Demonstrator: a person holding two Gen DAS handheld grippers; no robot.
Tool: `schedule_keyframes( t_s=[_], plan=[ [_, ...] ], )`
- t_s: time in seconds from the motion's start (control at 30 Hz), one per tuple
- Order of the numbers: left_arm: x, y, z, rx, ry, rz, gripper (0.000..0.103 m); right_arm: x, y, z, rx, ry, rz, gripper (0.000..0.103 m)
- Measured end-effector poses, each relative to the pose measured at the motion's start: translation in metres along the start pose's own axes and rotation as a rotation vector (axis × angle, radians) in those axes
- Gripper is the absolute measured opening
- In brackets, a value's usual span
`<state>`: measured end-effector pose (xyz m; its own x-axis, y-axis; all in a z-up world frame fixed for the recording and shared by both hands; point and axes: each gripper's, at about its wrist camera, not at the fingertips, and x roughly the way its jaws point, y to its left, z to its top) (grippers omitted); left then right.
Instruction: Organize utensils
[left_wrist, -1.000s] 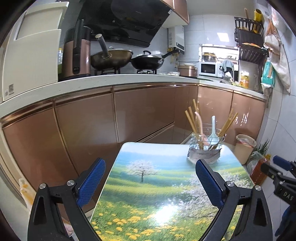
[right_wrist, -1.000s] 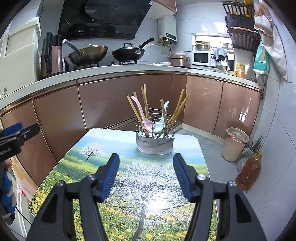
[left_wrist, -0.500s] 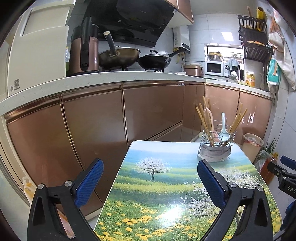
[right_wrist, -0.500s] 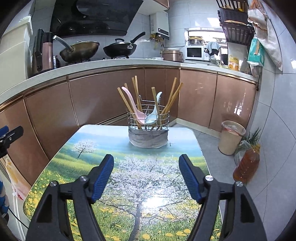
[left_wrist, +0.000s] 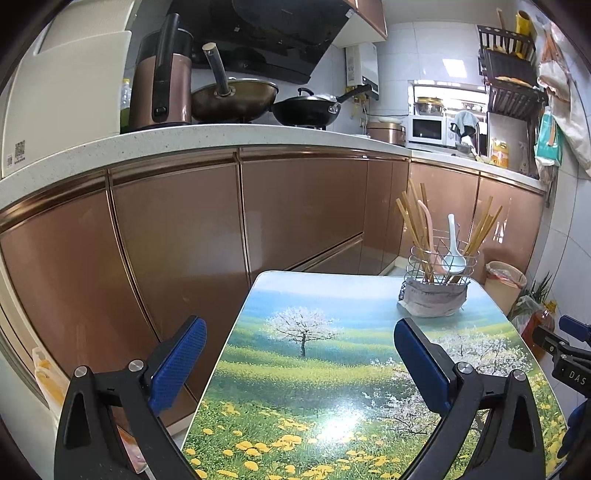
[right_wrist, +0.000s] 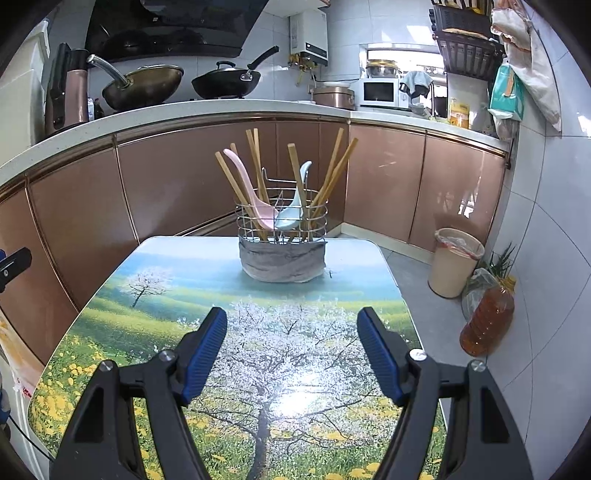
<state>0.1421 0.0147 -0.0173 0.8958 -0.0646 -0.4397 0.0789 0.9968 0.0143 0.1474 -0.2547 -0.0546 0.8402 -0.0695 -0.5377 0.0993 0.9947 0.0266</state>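
A wire utensil basket (right_wrist: 281, 214) with a grey wrap around its base stands at the far end of the small table (right_wrist: 147, 314). It holds several wooden chopsticks (right_wrist: 334, 166), a pink spoon (right_wrist: 251, 192) and a pale blue spoon (right_wrist: 295, 206). In the left wrist view the basket (left_wrist: 439, 269) is at the far right. My right gripper (right_wrist: 291, 321) is open and empty, above the table's middle, well short of the basket. My left gripper (left_wrist: 299, 328) is open and empty over the table's left near edge.
The table has a flower-meadow print. Copper cabinets (right_wrist: 184, 177) run behind it under a white counter with woks (right_wrist: 144, 85) on it. A bin (right_wrist: 456, 262) and an oil bottle (right_wrist: 487, 317) stand on the floor to the right.
Both grippers have drawn back from the basket and risen a little, so more of the table shows. Both stay open and empty. The basket has not moved.
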Motion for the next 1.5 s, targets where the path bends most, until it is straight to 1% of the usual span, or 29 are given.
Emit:
schedule_keyframes(
  t_s=[0.73, 1.07, 1.5],
  plan=[
    [0.014, -0.014, -0.006, 0.034, 0.048, -0.027, 0.101, 0.012, -0.016, -0.015, 0.035, 0.015, -0.019, 0.072],
    [0.009, -0.017, -0.005, 0.035, 0.041, -0.032, 0.101, 0.002, -0.019, -0.013, 0.034, -0.008, -0.031, 0.072],
    [-0.016, -0.017, 0.004, 0.027, -0.010, -0.030, 0.101, -0.021, -0.016, -0.004, 0.025, -0.058, -0.036, 0.072]
  ],
)
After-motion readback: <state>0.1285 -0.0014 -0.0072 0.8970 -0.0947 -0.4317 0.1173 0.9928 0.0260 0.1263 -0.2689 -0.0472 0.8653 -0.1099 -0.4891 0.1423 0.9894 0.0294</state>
